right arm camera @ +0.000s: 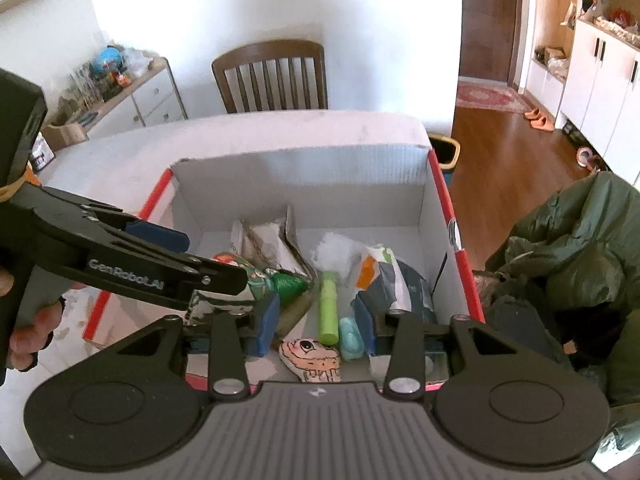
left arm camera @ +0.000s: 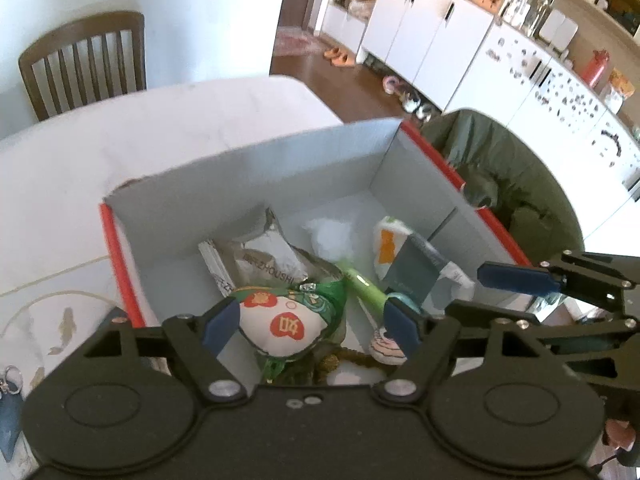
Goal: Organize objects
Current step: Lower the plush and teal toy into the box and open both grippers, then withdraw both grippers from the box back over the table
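Here both of your grippers hang over the near end of the red-edged box [left arm camera: 256, 168], which sits on the table [left arm camera: 80, 152], each tilted down toward its contents. Your left gripper [left arm camera: 310, 326] has its jaws spread wide, and between them, a little below, lies the white pouch [left arm camera: 276, 322] printed with red flowers; whether either finger touches it I cannot tell, and nothing is gripped. In the right wrist view that same gripper reaches in from the left side of the box, with your hand [right arm camera: 28, 320] wrapped round its handle. Your right gripper [right arm camera: 318, 320] is also spread open, over the near right part of the box, grasping nothing. Between its blue fingers [right arm camera: 266, 326] and below them lie a green tube [right arm camera: 329, 308], a pale blue piece [right arm camera: 351, 338] just beside the tube, and a flat stone [right arm camera: 312, 360] painted with a cartoon face, nearest you. Further into the box rest a crumpled silver packet [left arm camera: 272, 256], a tuft of white stuff [left arm camera: 330, 236], and an orange-and-white pack [right arm camera: 376, 270] leaning on a dark blue-grey box [left arm camera: 410, 270] against the right wall. Beyond the box's right wall a green jacket [right arm camera: 580, 240] is heaped, and a wooden chair [right arm camera: 270, 76] stands past the far end of the table.
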The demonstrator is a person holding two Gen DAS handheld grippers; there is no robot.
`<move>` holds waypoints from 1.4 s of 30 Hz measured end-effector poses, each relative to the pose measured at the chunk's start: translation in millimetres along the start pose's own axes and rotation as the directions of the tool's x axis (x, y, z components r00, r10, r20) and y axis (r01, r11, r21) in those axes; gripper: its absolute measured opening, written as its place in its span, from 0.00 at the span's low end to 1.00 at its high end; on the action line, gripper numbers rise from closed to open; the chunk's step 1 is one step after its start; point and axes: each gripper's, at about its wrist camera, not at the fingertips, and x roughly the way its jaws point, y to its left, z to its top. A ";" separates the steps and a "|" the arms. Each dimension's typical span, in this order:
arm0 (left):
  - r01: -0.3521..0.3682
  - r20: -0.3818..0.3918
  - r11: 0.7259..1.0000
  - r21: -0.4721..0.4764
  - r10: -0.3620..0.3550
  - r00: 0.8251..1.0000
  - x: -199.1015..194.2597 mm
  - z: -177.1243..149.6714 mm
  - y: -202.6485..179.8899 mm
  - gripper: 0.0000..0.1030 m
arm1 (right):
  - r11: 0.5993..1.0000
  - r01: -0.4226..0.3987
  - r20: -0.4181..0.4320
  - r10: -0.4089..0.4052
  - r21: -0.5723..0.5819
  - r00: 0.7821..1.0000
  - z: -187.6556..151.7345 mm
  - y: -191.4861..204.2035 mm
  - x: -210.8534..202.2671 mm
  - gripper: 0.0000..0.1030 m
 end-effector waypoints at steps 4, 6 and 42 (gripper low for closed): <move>0.001 0.052 1.000 -0.014 0.000 0.999 -21.1 -5.2 1.0 0.78 | 1.000 -0.011 0.027 0.011 0.014 1.000 1.2 5.2 -13.6 0.48; 0.009 0.076 1.000 -0.023 -0.007 0.997 -33.5 -8.5 4.1 0.78 | 1.000 -0.019 0.038 0.018 0.021 0.999 1.8 8.4 -19.5 0.49; -0.166 0.270 0.961 -0.222 0.224 0.936 -172.1 -89.2 194.9 1.00 | 0.989 -0.122 0.073 0.129 -0.084 0.989 15.2 218.0 -5.7 0.80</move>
